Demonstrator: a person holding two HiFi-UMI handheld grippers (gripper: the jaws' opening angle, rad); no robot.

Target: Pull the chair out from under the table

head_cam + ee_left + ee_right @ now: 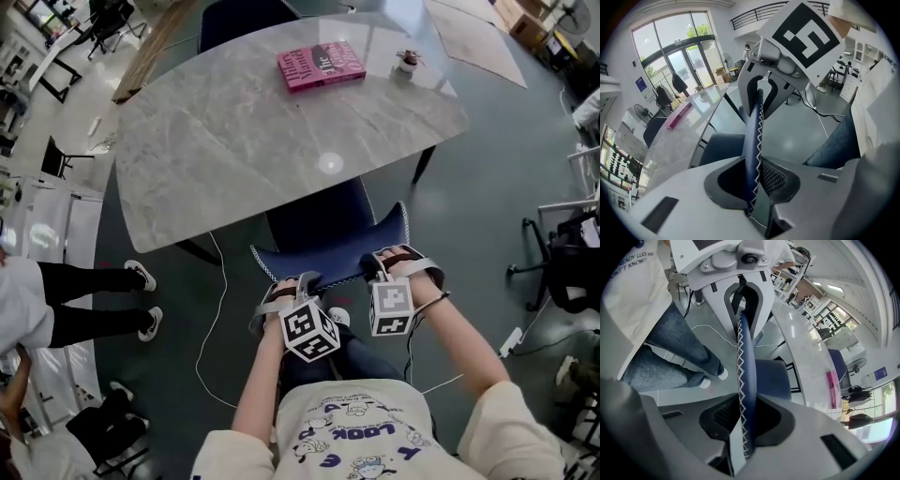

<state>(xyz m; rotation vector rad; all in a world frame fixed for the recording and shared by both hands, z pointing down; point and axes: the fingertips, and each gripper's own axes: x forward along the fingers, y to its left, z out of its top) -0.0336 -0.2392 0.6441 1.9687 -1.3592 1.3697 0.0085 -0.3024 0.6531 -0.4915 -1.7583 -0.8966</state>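
- The chair (319,225), dark blue, stands at the lower centre of the head view, on the near side of the desk (234,150). The far part of its seat lies under the desk's near edge, and its near part shows bare.
- Its backrest (330,264) curves across the frame just below the seat, clear of the desk edge. White zigzag stitching runs along its rim.
- The left gripper (305,281) is clamped on the top rim of the backrest, left of its middle. In the left gripper view the stitched rim sits between the two pads, pinched from both sides.
- The right gripper (377,267) is clamped on the same rim further right. In the right gripper view the padded edge runs straight between its pads, held tight.
- Both grippers point steeply down at the rim, and each gripper's view shows the other further along the same edge.
- The marker cubes (309,330) sit just below the backrest in the head view, with the person's forearms reaching up from the bottom of the frame.
- The desk has a pale marbled top that fills the upper middle of the frame. A pink book (321,66) lies near its far edge, with a small potted plant (407,62) just right of it.
- A white cable (214,319) trails over the grey floor left of the chair.
- At the left edge another person's legs (94,281), in dark trousers and black-and-white shoes, reach into view, well apart from the chair.
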